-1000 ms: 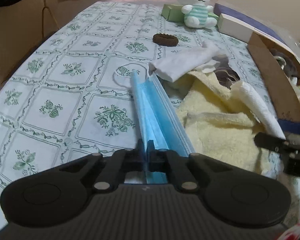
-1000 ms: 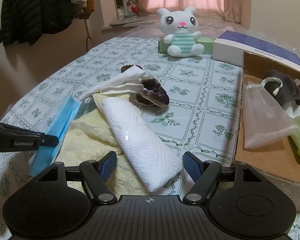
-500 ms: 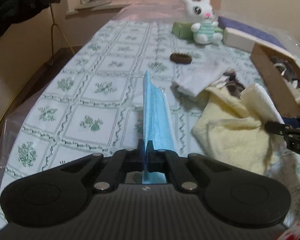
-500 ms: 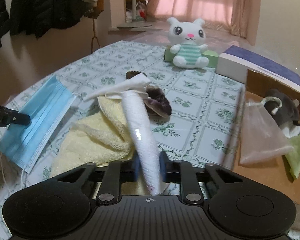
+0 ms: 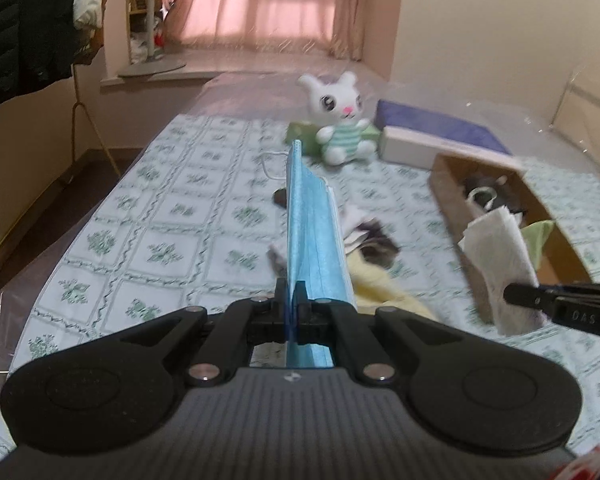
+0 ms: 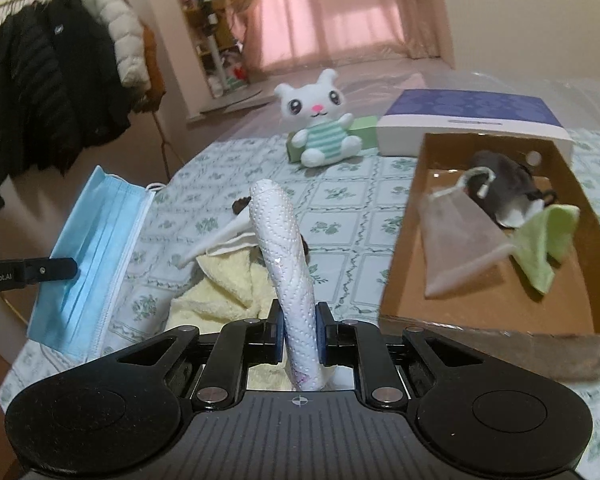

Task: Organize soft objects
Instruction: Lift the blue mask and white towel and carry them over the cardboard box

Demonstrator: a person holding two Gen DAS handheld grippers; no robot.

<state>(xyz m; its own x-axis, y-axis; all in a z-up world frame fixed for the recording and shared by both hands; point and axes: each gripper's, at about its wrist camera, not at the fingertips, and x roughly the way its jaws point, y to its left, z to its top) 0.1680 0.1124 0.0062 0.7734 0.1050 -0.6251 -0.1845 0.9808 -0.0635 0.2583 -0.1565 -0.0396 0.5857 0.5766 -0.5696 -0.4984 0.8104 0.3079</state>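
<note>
Cardboard box (image 6: 480,320): open-topped, on the patterned tablecloth (image 6: 340,216), lying at about two o'clock from the right gripper (image 6: 299,340) in the right wrist view, already holding a translucent pouch, a green cloth and a dark soft item. Yellow towel (image 6: 220,288): still on the table, at about eleven o'clock from the same gripper, just beyond it. Blue face mask (image 5: 312,248): pinched edge-on in the fully closed left gripper (image 5: 291,300), long axis running toward twelve o'clock, clear of the table. Paper towel (image 6: 284,256): squeezed between the right gripper's narrowed jaws, which have just been closing on it, long axis toward twelve o'clock. The right gripper appears nearer the box, so its load likely goes in first.
</note>
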